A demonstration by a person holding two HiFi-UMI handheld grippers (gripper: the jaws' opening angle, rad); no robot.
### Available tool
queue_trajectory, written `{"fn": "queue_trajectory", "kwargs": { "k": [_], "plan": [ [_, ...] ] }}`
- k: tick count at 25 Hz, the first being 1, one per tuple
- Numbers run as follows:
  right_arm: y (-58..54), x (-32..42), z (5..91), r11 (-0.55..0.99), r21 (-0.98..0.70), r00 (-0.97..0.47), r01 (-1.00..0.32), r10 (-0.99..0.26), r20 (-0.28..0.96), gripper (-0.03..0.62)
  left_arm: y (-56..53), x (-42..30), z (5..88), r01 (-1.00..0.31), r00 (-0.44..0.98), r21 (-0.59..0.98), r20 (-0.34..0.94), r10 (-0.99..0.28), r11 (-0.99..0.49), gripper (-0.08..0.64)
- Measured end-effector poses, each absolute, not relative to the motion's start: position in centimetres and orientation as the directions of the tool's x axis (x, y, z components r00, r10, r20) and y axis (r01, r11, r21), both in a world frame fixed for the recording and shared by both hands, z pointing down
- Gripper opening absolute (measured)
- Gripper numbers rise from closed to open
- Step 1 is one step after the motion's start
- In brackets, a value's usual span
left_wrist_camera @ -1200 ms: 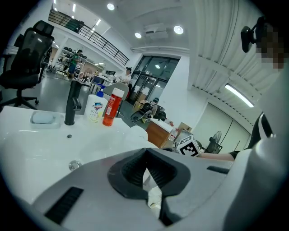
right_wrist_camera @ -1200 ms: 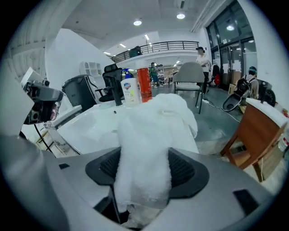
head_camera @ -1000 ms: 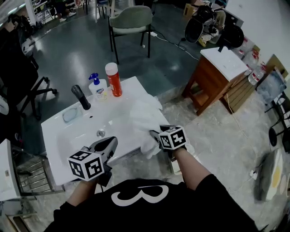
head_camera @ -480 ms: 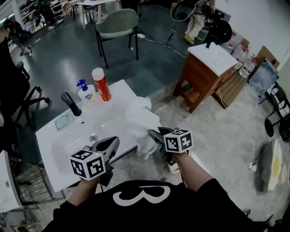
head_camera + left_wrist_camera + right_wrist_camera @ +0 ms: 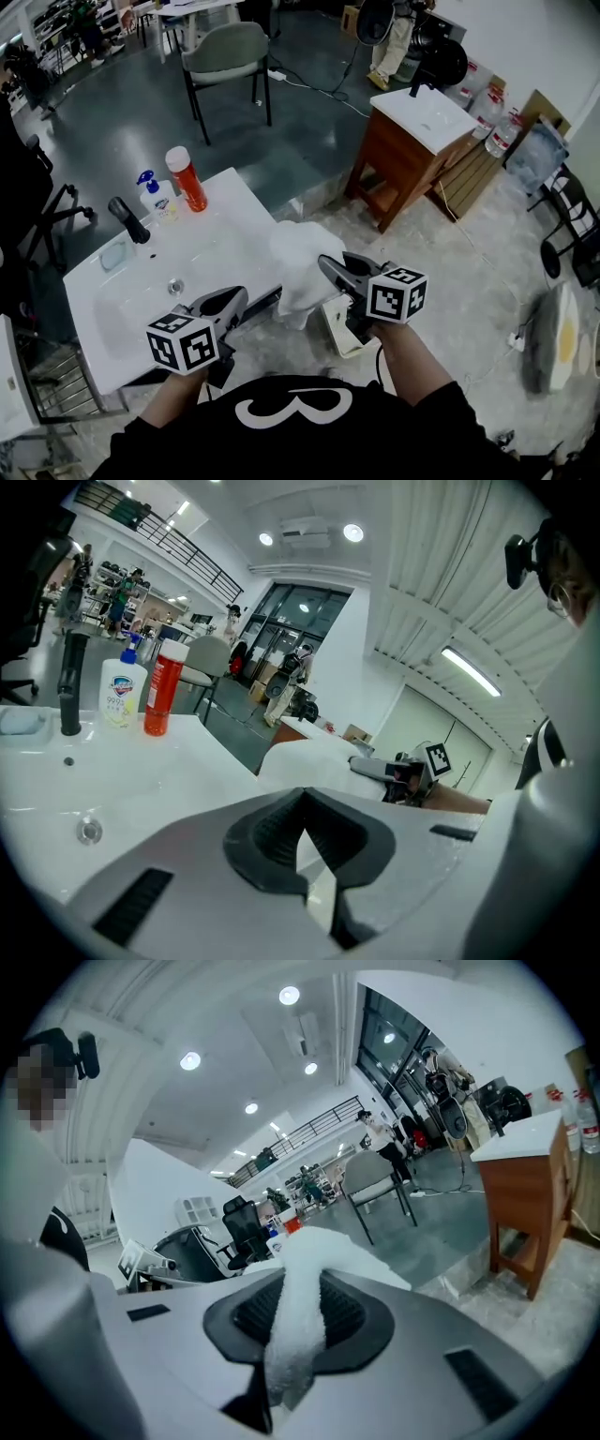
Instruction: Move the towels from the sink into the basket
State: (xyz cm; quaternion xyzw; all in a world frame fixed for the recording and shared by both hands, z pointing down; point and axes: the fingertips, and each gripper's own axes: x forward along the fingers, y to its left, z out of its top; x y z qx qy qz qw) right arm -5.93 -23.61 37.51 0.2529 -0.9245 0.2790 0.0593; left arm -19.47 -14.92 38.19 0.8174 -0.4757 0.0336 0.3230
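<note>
Now the right claw [image 5: 328,266] is clenched on a white towel [image 5: 300,267]. The right gripper view shows a fold of the cloth [image 5: 302,1307] pinched between the jaws, which have just been closing on it. The towel hangs bunched from that claw beyond the sink's [image 5: 103,314] right edge, over the floor. Whether its left side touches the rim cannot be told. Just near and right of its hanging end, a white basket [image 5: 336,330] stands on the floor, partly hidden by the right hand.

The left claw [image 5: 238,298] sits over the near edge of the sink, well left of the towel. In its own view the jaws [image 5: 302,797] are clenched tip to tip with nothing between them. Past them that view shows the towel [image 5: 305,757] and the right claw [image 5: 364,765] at the right.

At the far left of the sink stand a black faucet [image 5: 127,218], a soap bottle [image 5: 151,194] with a blue pump and a red can [image 5: 186,178]. The bottle is just left of the can. A drain [image 5: 174,284] lies in the basin, near of the faucet. Farther off, a grey chair [image 5: 225,52] stands on the dark floor, and a wooden cabinet [image 5: 405,159] with a white top stands at the far right.
</note>
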Motion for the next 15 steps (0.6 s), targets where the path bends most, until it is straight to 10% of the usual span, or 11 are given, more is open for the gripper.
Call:
{"fn": "queue_trajectory", "kwargs": {
  "k": [15],
  "plan": [
    [-25.0,9.5,38.2,0.650,-0.437,-0.783,-0.622,-0.541,0.308,0.074,-17.6,-7.3,39.2,-0.765,0.610,0.516,0.387,-0.692,-0.385,0.005]
  ]
}}
